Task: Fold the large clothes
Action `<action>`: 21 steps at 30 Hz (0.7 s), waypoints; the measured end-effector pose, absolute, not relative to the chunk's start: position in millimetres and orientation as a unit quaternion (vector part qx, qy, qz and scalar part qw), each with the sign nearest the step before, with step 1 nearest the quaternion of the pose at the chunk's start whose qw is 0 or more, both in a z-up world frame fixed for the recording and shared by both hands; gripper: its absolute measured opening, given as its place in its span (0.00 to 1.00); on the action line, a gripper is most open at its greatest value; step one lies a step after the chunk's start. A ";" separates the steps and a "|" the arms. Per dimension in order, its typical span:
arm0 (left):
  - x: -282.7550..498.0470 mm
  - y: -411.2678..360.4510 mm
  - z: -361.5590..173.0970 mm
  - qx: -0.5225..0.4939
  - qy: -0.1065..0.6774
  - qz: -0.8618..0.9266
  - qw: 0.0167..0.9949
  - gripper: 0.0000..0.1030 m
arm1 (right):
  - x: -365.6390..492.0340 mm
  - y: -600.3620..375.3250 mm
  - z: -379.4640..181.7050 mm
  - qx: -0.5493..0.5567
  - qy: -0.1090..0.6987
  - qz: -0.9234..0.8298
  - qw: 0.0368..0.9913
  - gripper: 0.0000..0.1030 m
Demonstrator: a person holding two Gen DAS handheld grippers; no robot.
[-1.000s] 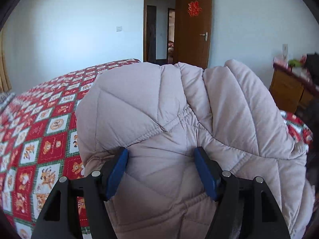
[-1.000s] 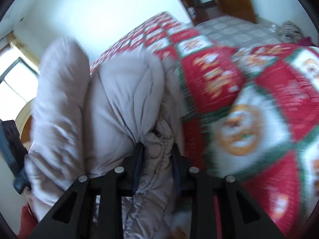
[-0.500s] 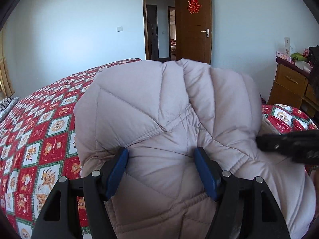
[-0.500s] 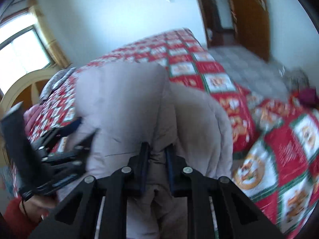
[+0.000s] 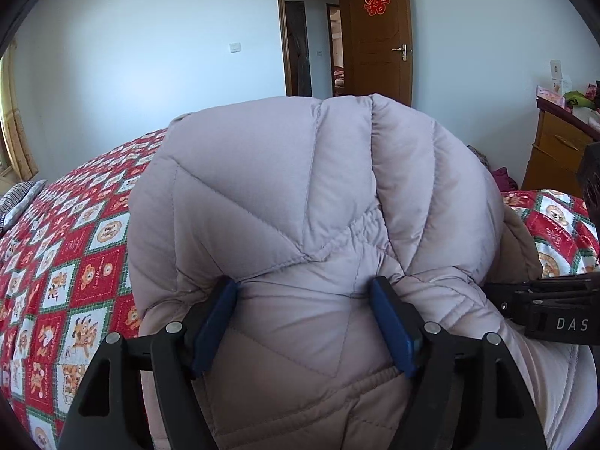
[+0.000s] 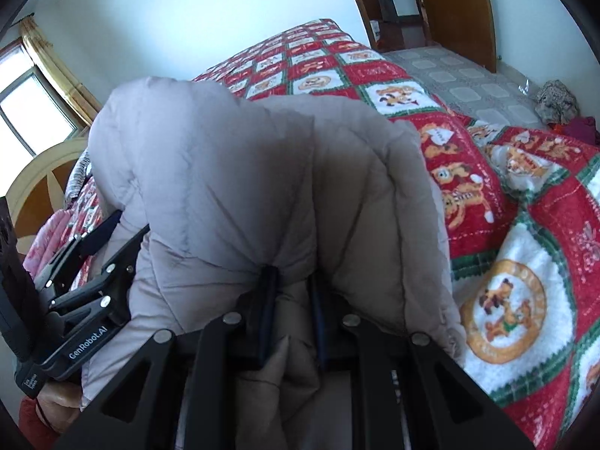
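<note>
A pale pink-grey quilted puffer jacket [image 5: 300,195] is held up above the bed, bulging over both grippers; it also fills the right wrist view [image 6: 232,187]. My left gripper [image 5: 305,322] has its blue pads wide apart with a thick bundle of the jacket clamped between them. My right gripper [image 6: 290,300] is shut tight on a narrower fold of the jacket. The right gripper shows at the right edge of the left wrist view [image 5: 543,311]; the left gripper shows at the left of the right wrist view [image 6: 93,262].
A red, white and green patterned bedspread [image 5: 67,255] covers the bed [image 6: 506,262] below. An open brown door [image 5: 378,37] is behind. A wooden dresser [image 5: 555,153] stands at the right. A window [image 6: 26,105] and headboard [image 6: 41,172] lie to the left.
The right gripper swung round with the jacket and came close beside the left gripper. The jacket rose and bunched higher between them. The left gripper stayed shut on the jacket.
</note>
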State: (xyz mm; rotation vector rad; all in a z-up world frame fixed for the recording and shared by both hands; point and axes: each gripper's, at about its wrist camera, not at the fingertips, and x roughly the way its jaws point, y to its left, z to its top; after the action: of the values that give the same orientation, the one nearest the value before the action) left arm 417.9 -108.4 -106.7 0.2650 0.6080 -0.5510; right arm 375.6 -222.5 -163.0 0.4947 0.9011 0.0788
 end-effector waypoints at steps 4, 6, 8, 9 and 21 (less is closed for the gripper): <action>415.9 -109.1 -107.1 0.133 0.295 -0.264 0.909 0.72 | 376.5 -222.7 -162.5 0.241 0.432 0.037 0.868 0.17; 414.4 -107.5 -105.4 0.132 0.293 -0.263 0.910 0.73 | 375.5 -218.9 -159.1 0.230 0.434 0.029 0.871 0.17; 412.9 -103.2 -101.8 0.125 0.293 -0.267 0.909 0.73 | 374.6 -215.3 -154.8 0.220 0.433 0.024 0.874 0.17; 412.3 -99.1 -98.9 0.121 0.297 -0.272 0.907 0.74 | 372.5 -215.7 -152.5 0.220 0.429 0.026 0.876 0.18; 426.5 26.8 -83.0 -0.042 0.360 -0.311 0.879 0.94 | 323.6 -246.7 -85.9 0.210 0.318 0.040 0.924 1.00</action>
State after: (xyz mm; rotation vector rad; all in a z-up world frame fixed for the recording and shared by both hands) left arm 426.5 26.8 -83.0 -0.0885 0.7505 -0.6476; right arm 323.6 -246.7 -85.9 0.4320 0.6522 0.0812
